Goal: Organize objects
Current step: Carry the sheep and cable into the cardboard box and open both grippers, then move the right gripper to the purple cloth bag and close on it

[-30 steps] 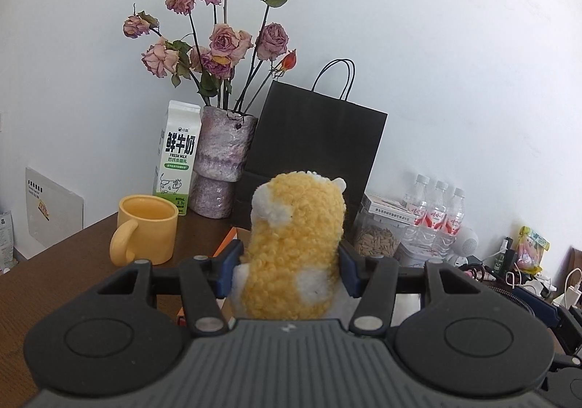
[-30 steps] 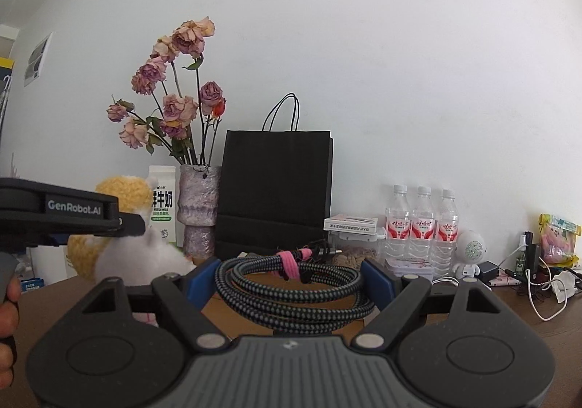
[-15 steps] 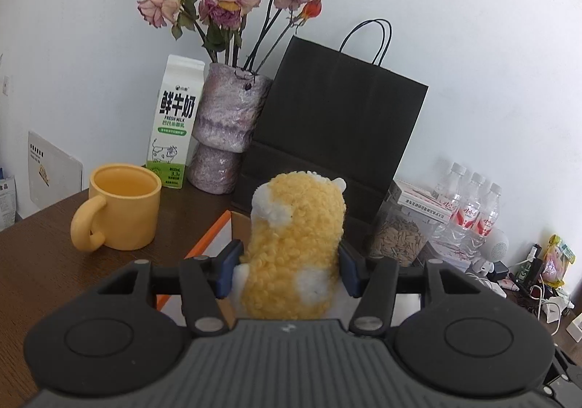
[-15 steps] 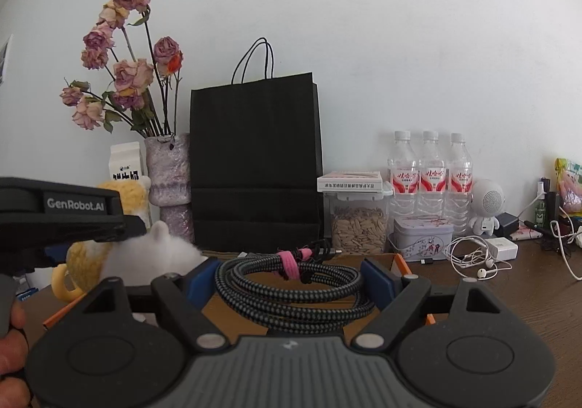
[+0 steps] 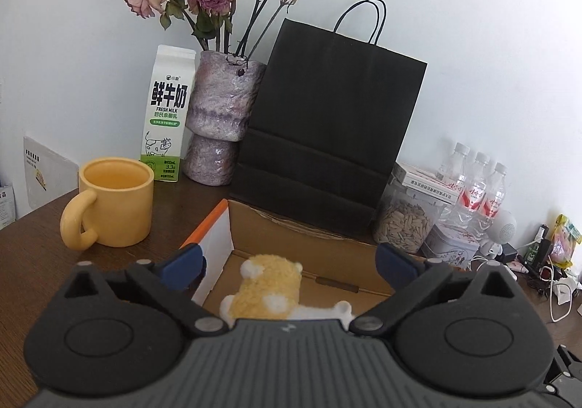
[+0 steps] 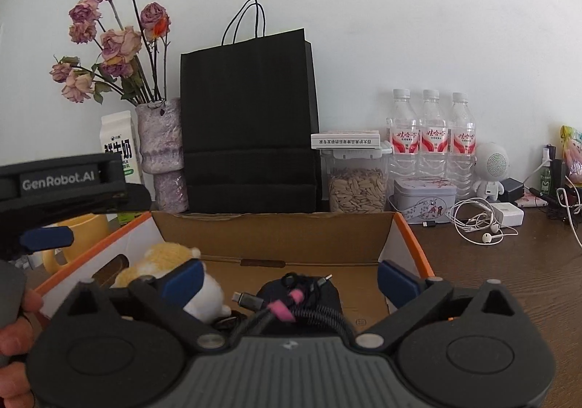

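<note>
A yellow-and-white plush toy [image 5: 271, 290] lies in an open cardboard box [image 5: 302, 244] with orange-edged flaps. My left gripper [image 5: 289, 262] is open above it, jaws wide apart, touching nothing. In the right wrist view the plush toy [image 6: 163, 264] lies at the box's left side and a coiled braided cable with a pink tie [image 6: 291, 310] rests on a dark object on the box [image 6: 276, 237] floor. My right gripper [image 6: 289, 279] is open over the cable. The left gripper [image 6: 47, 237] shows at the left edge.
A black paper bag [image 5: 327, 124] stands behind the box. A yellow mug [image 5: 112, 202], milk carton [image 5: 167, 113] and vase of dried roses [image 5: 222, 117] stand left. A seed jar [image 6: 356, 186], water bottles [image 6: 431, 131], tin [image 6: 423, 199] and earphones [image 6: 476, 222] sit right.
Both grippers lowered toward the box and opened. The plush toy dropped out of the left gripper into the box; the cable left the right gripper and lies in the box.
</note>
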